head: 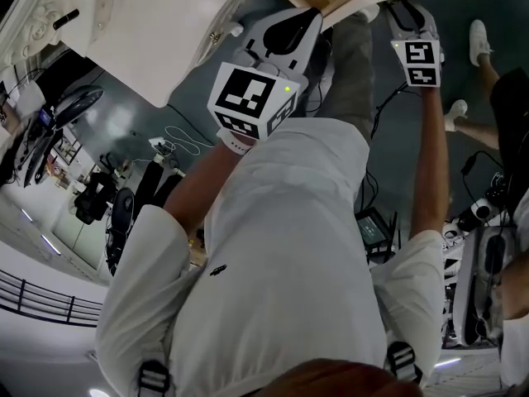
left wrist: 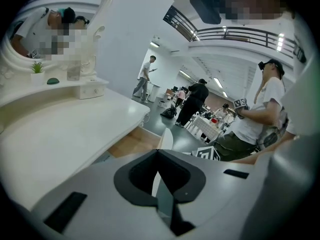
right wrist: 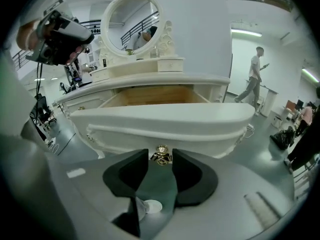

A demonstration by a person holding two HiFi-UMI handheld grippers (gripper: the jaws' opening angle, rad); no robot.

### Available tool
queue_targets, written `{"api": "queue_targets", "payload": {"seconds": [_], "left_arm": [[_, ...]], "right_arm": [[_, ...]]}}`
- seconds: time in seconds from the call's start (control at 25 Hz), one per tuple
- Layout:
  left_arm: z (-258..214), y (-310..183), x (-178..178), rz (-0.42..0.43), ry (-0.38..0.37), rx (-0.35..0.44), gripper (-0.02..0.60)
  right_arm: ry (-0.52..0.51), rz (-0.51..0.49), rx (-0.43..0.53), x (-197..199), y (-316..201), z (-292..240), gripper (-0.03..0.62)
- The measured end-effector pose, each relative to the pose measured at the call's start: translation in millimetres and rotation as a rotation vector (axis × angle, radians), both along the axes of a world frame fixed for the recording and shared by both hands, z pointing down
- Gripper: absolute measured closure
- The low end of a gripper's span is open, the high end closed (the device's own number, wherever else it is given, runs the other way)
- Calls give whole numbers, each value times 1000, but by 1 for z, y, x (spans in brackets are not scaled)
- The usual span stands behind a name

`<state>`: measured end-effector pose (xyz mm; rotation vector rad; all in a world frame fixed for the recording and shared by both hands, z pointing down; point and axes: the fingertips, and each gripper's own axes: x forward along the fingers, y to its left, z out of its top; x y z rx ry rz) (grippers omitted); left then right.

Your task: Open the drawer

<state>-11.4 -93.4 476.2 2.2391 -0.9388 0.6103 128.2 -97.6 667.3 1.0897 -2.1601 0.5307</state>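
The white dressing table's drawer point(right wrist: 165, 121) stands pulled out, its wooden inside point(right wrist: 155, 95) showing under the tabletop. A gold knob point(right wrist: 161, 156) sits at the middle of the drawer front. My right gripper point(right wrist: 161, 153) is open with that knob between its dark pads point(right wrist: 127, 171), a thin gap on each side. My left gripper point(left wrist: 158, 152) is shut on nothing and hangs off the table's corner, beside the drawer's side point(left wrist: 131, 145). In the head view both marker cubes point(head: 248, 98) point(head: 417, 60) show below the table edge point(head: 165, 48).
An oval mirror point(right wrist: 131, 19) and a small drawer box point(right wrist: 170, 64) stand on the tabletop. Several people stand in the room behind, one point(left wrist: 262, 111) close on the right. Cables point(head: 178, 135) and equipment point(head: 107, 197) lie on the floor to the left.
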Motion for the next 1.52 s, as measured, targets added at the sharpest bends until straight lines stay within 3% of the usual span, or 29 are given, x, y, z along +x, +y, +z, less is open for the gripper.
{"api": "queue_targets", "payload": {"seconds": [0.36, 0.76, 1.12, 1.52], "left_arm": [[-16, -6, -11, -19, 15, 25, 572], [-37, -4, -21, -35, 21, 51, 572], [-67, 2, -36, -75, 43, 97, 572], [-121, 28, -19, -117, 107, 137, 572]], "right_arm": [[-25, 49, 12, -3, 12, -31, 416], [-129, 258, 51, 6, 11, -85, 418], [-194, 223, 142, -18, 13, -155, 418], [-240, 224, 243, -6, 29, -249, 418]]}}
